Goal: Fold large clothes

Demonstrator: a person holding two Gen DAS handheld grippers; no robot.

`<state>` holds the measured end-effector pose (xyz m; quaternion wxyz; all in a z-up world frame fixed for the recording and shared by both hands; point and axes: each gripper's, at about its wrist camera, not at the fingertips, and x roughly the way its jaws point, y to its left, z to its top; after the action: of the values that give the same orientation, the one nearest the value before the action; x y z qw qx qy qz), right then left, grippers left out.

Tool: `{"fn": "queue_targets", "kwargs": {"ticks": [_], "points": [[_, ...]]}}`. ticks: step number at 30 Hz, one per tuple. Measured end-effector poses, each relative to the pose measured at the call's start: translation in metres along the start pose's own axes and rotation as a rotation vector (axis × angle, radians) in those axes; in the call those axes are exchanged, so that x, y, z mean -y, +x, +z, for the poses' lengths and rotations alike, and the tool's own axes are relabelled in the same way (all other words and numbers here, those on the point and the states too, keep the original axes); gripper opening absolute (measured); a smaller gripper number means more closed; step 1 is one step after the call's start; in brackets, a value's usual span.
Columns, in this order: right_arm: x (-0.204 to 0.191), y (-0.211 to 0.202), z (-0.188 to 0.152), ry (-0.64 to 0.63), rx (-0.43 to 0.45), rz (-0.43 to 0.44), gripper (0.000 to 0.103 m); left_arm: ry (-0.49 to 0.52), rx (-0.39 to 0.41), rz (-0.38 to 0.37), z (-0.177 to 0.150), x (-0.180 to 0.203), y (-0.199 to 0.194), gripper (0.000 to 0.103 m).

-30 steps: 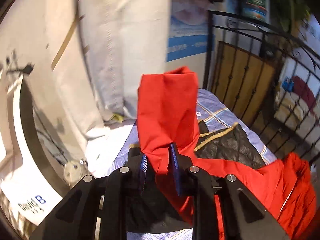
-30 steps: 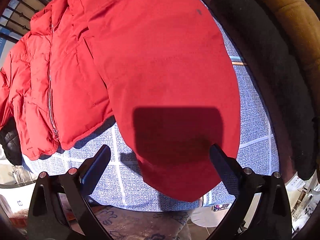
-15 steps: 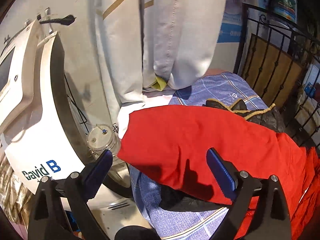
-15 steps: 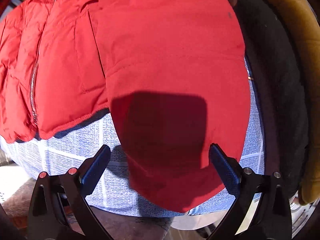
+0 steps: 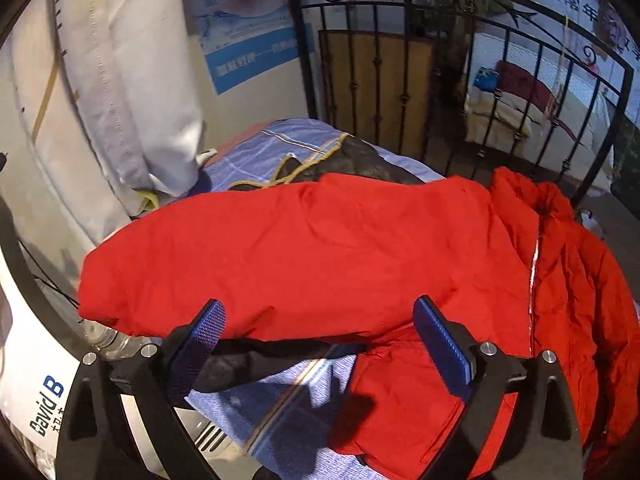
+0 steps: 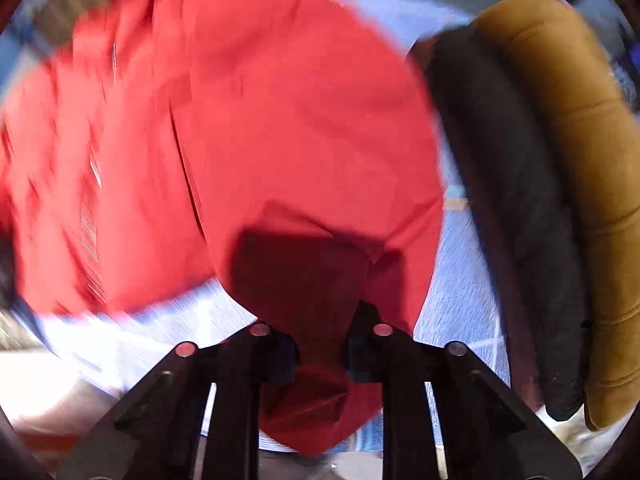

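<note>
Red jacket (image 5: 320,248) spread across a blue checked cover (image 5: 288,400), occupying the centre of the left wrist view and running out to 3 o'clock. One sleeve laid flat across the body, cuff end toward 9 o'clock. Zip (image 5: 534,276) visible at 3 o'clock, running roughly top to bottom. Black garment (image 5: 360,160) lying beyond the jacket at 12 o'clock; a dark edge of cloth also showing under the sleeve at 7 o'clock.

Left gripper (image 5: 320,340) spread wide, blue pads apart, nothing between them; jacket sleeve just beyond the tips, apart from both pads.

Right gripper (image 6: 320,356) drawn in narrow, pinching a bunched fold of the red jacket (image 6: 280,128); cloth gathered to a point between the pads at 6 o'clock. Right wrist view blurred; fine detail not readable.

Black cushion (image 6: 516,208) and brown cushion (image 6: 572,160) side by side at 3 o'clock in the right wrist view, touching each other, just beside the jacket edge.

Black iron railing (image 5: 460,52) at 12 to 2 o'clock behind the cover. White machine (image 5: 36,368) at 8 o'clock. Pale hanging cloth (image 5: 132,80) at 10 o'clock.
</note>
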<state>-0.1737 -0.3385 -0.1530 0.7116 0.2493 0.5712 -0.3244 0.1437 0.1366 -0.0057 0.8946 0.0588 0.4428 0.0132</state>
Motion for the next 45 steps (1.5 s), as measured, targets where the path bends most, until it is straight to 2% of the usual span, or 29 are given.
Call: {"fn": "queue_targets", "kwargs": {"ticks": [2,5,9,12,15,17,18,19,20,21,22,26,28,30,31,32,34,35,37,39,40,43,45], "points": [[0.019,-0.039,0.026,0.060,0.094,0.033,0.016,0.018,-0.024,-0.016,-0.004,0.009,0.005,0.093],[0.048,-0.109,0.085,0.124,0.264,0.078,0.016,0.015,-0.048,-0.039,-0.009,0.010,0.008,0.093],[0.064,-0.155,0.149,0.133,0.368,0.089,0.016,0.011,-0.065,-0.028,-0.015,0.003,0.011,0.093],[0.079,-0.159,0.199,0.117,0.388,0.035,0.016,0.005,-0.085,-0.018,-0.021,-0.007,0.015,0.093],[0.093,-0.132,0.240,0.154,0.364,-0.017,0.017,0.000,-0.116,-0.023,-0.033,-0.014,0.021,0.093],[0.105,-0.102,0.257,0.206,0.312,-0.049,0.027,-0.003,-0.137,-0.025,-0.044,-0.020,0.026,0.094],[0.110,-0.090,0.258,0.218,0.289,-0.058,0.032,-0.003,-0.154,-0.029,-0.051,-0.022,0.029,0.096],[0.112,-0.075,0.261,0.227,0.260,-0.068,0.047,-0.004,-0.175,-0.036,-0.057,-0.024,0.033,0.097],[0.114,-0.063,0.261,0.225,0.237,-0.082,0.055,-0.008,-0.200,-0.048,-0.064,-0.027,0.039,0.097],[0.114,-0.057,0.259,0.223,0.225,-0.088,0.072,-0.011,-0.224,-0.058,-0.073,-0.029,0.044,0.097],[0.114,-0.050,0.255,0.220,0.218,-0.088,0.077,-0.007,-0.248,-0.064,-0.080,-0.030,0.049,0.097],[0.110,-0.055,0.245,0.197,0.202,-0.094,0.077,0.031,-0.312,-0.069,-0.104,-0.026,0.064,0.097],[0.101,-0.085,0.234,0.169,0.289,-0.113,0.077,0.055,-0.313,-0.077,-0.109,-0.021,0.067,0.097],[0.085,-0.128,0.221,0.090,0.449,-0.139,0.080,0.079,-0.318,-0.077,-0.112,-0.014,0.072,0.097],[0.074,-0.146,0.212,0.045,0.516,-0.149,0.092,0.086,-0.322,-0.081,-0.113,-0.011,0.074,0.097],[0.059,-0.168,0.199,-0.021,0.602,-0.142,0.098,0.094,-0.325,-0.090,-0.113,-0.008,0.077,0.097],[0.037,-0.186,0.177,-0.118,0.688,-0.081,0.098,0.109,-0.327,-0.104,-0.112,-0.002,0.083,0.097],[0.020,-0.187,0.162,-0.188,0.693,-0.020,0.098,0.111,-0.328,-0.106,-0.112,-0.001,0.085,0.097],[-0.006,-0.169,0.144,-0.294,0.607,0.069,0.098,0.118,-0.328,-0.109,-0.112,0.000,0.090,0.097],[-0.034,-0.126,0.122,-0.394,0.441,0.144,0.098,0.126,-0.330,-0.101,-0.112,0.000,0.095,0.097],[-0.041,-0.104,0.112,-0.406,0.383,0.145,0.098,0.125,-0.334,-0.097,-0.112,-0.002,0.098,0.097],[-0.045,-0.028,0.081,-0.355,0.167,0.164,0.098,0.109,-0.345,-0.093,-0.112,-0.012,0.102,0.097],[-0.037,0.012,0.066,-0.291,0.063,0.137,0.098,0.095,-0.333,-0.083,-0.113,-0.021,0.101,0.097]]}}
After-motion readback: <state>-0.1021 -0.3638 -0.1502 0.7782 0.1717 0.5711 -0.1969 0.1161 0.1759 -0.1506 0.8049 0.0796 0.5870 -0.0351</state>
